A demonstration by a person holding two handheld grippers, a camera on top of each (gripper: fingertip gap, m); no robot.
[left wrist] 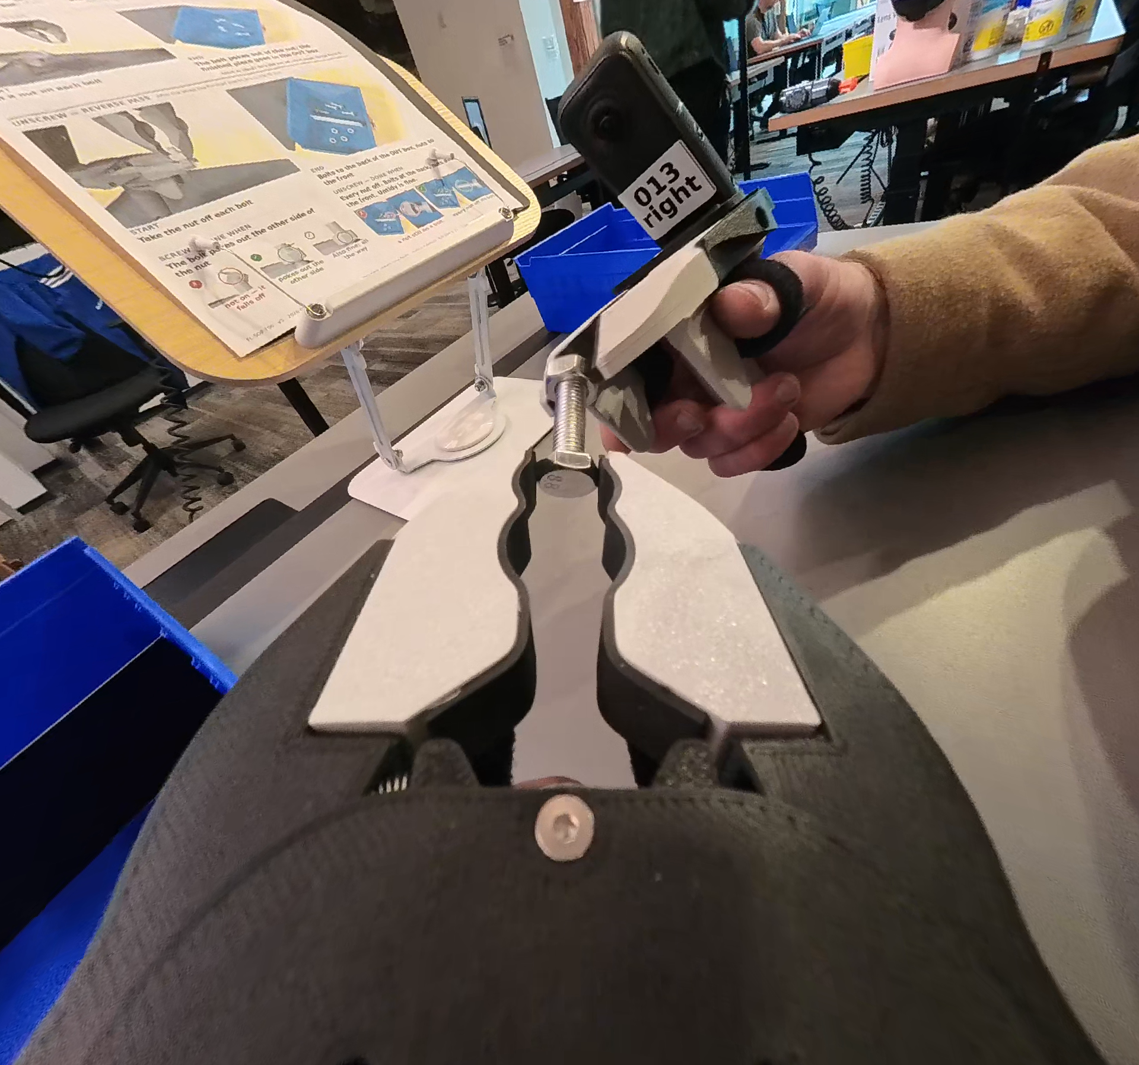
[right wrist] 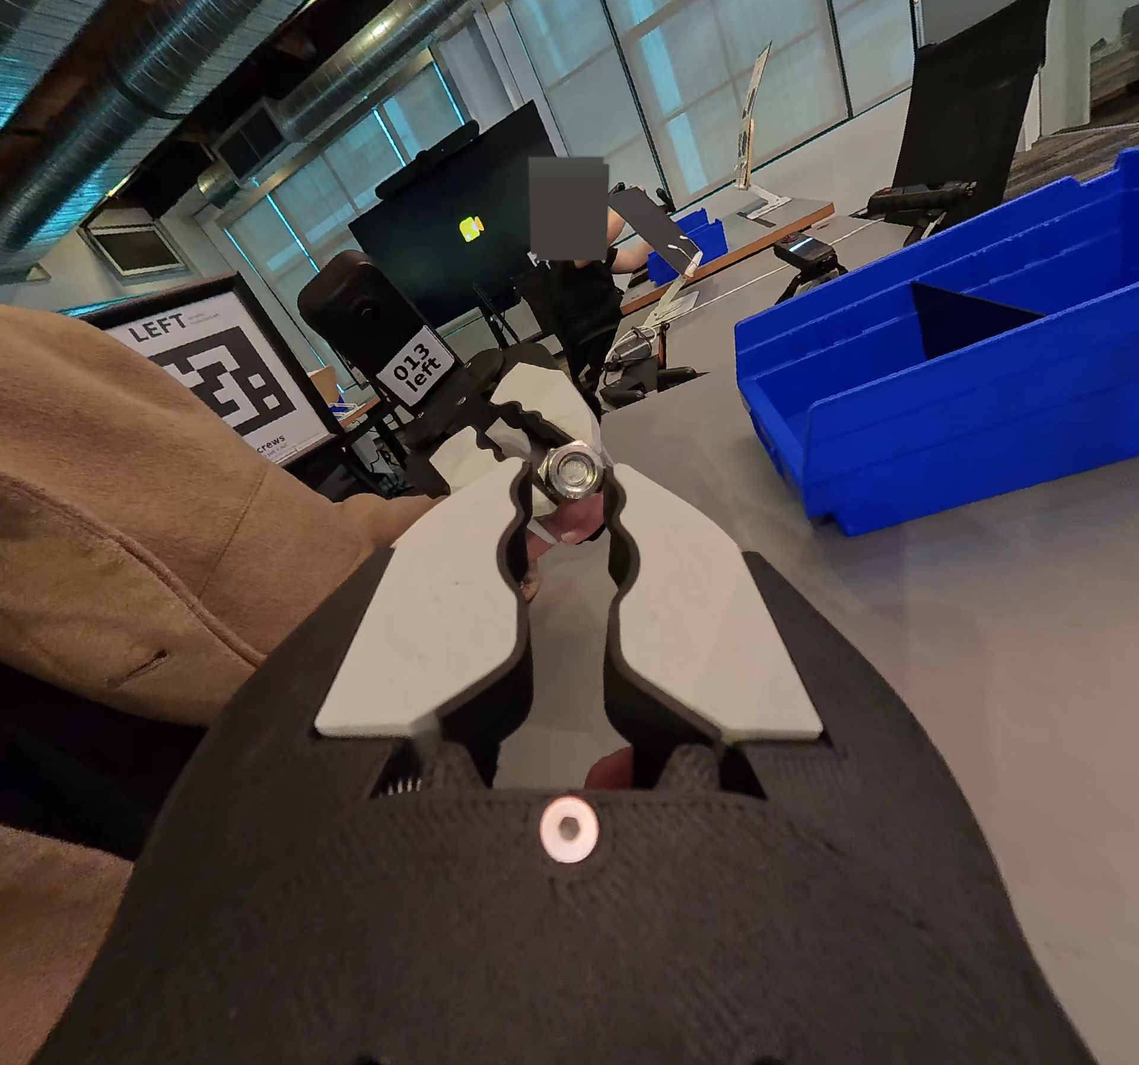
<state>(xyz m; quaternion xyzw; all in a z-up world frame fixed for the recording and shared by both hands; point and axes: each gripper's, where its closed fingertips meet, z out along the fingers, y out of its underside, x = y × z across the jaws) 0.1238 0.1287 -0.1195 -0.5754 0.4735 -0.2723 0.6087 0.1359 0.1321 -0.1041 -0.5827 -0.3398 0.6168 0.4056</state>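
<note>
Two grippers, left gripper point(left wrist: 566, 468) pinching steel bolt point(left wrist: 570, 419) hex head, right gripper point(right wrist: 570, 471) on hex nut point(right wrist: 570, 471)

Silver bolt point(left wrist: 570, 413), blue bin point(right wrist: 961, 394)

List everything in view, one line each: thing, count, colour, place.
bolt: one, silver, upright between the two grippers, head down
nut: one, silver, on the bolt's upper end
bins: three seen, blue, on the grey table
instruction board: one, wood-edged with a printed sheet, on a white stand behind the bolt
marker sign: one, black and white, framed, behind the sleeve
screen: one, black, far background
left gripper: one, black and grey, clamped on the bolt's head
right gripper: one, black and grey, clamped on the nut
hand: one, tan sleeve, holding the right gripper
</note>
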